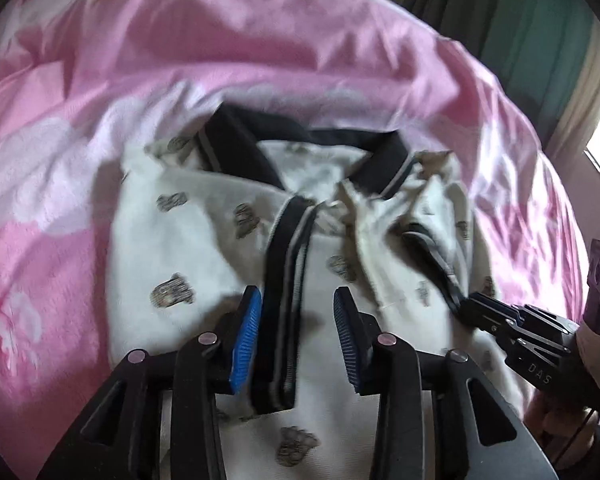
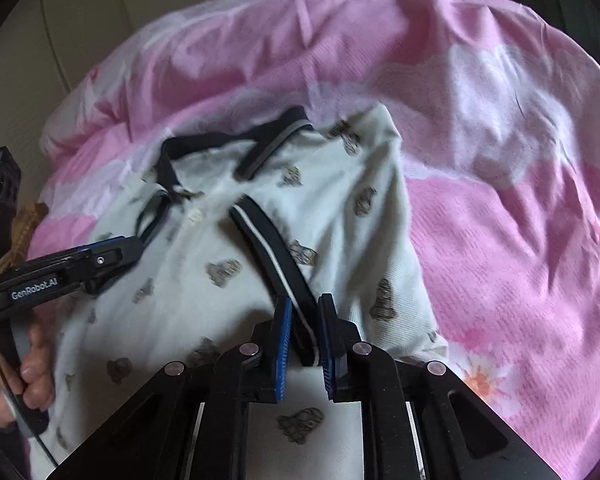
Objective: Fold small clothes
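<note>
A small white polo shirt (image 1: pixel 204 248) with grey prints and a black collar (image 1: pixel 236 148) lies on a pink bedspread. It also shows in the right wrist view (image 2: pixel 340 216). My left gripper (image 1: pixel 298 320) is open, its blue pads either side of a black-trimmed sleeve cuff (image 1: pixel 284 280) that is folded over the chest. My right gripper (image 2: pixel 305 332) has its pads closed narrowly on the other black-trimmed cuff (image 2: pixel 276 256). Each gripper shows from the side in the other view: the right one (image 1: pixel 472 304) is shut at a cuff, and the left one (image 2: pixel 132 248) is beside the collar.
The pink flowered bedspread (image 2: pixel 500 200) is rumpled all round the shirt. A teal curtain and bright window (image 1: pixel 540 40) are at the far right. A beige wall (image 2: pixel 60 20) and a dark object (image 2: pixel 0 184) stand at the left. A hand (image 2: pixel 28 368) holds the left gripper.
</note>
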Demonstrator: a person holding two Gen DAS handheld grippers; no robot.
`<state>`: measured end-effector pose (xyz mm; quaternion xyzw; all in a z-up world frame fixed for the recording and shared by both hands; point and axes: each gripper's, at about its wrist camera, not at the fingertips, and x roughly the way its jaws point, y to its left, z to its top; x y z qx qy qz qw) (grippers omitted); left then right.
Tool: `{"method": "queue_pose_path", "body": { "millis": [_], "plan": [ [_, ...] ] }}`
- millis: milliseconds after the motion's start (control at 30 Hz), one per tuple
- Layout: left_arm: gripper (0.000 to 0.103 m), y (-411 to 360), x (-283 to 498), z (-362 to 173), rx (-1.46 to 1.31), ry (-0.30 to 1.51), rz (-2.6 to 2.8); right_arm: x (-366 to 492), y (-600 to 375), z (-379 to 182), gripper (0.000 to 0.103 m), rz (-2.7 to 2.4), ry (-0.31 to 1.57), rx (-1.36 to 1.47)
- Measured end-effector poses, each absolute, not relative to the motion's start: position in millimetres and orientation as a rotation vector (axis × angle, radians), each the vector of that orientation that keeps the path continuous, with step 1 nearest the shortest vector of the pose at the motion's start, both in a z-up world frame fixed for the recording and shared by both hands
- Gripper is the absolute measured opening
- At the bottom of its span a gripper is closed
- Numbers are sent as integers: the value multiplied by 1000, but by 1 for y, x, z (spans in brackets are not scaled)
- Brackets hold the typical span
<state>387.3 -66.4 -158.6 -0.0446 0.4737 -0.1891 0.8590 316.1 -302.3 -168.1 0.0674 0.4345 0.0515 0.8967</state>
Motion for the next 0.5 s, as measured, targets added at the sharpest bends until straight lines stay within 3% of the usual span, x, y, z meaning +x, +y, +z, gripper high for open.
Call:
{"method": "queue_pose_path", "body": {
  "millis": [133,200,233,500],
  "plan": [
    [38,-56,366,-142,-78,970,-349,299,-302,-150,19,83,852,155],
    [43,-49,345,-126,-39,937,-315,280,-302,-136,42,55,807,159],
    [50,-45,333,-118,-20,919,-291,265,-302,-127,45,39,779,168],
    [56,15,186,-83,1,823,-52,132,-304,-110,46,-62,712,211]
  ]
}}
